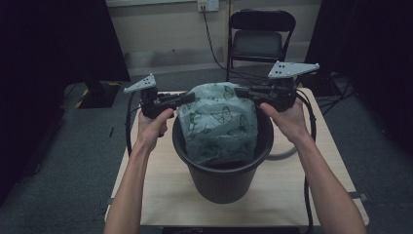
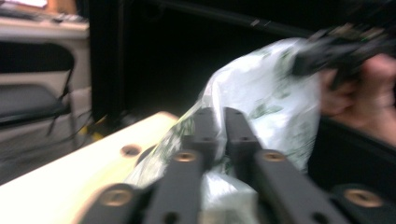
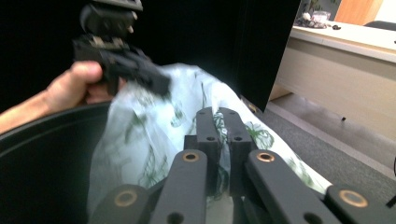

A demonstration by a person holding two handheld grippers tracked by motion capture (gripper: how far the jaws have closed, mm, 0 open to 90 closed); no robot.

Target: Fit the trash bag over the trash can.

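Black bin [image 1: 225,180] on wooden table [image 1: 160,195]

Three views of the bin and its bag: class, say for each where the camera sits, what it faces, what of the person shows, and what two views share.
High view: above the person's side, facing forward and down on the black bin; both forearms show.
Left gripper view: rides the left gripper, facing the butterfly-print bag; the other hand shows.
Right gripper view: rides the right gripper, facing across the bin; the other hand shows.
Shared: both gripper views show shut jaws pinching the bag.
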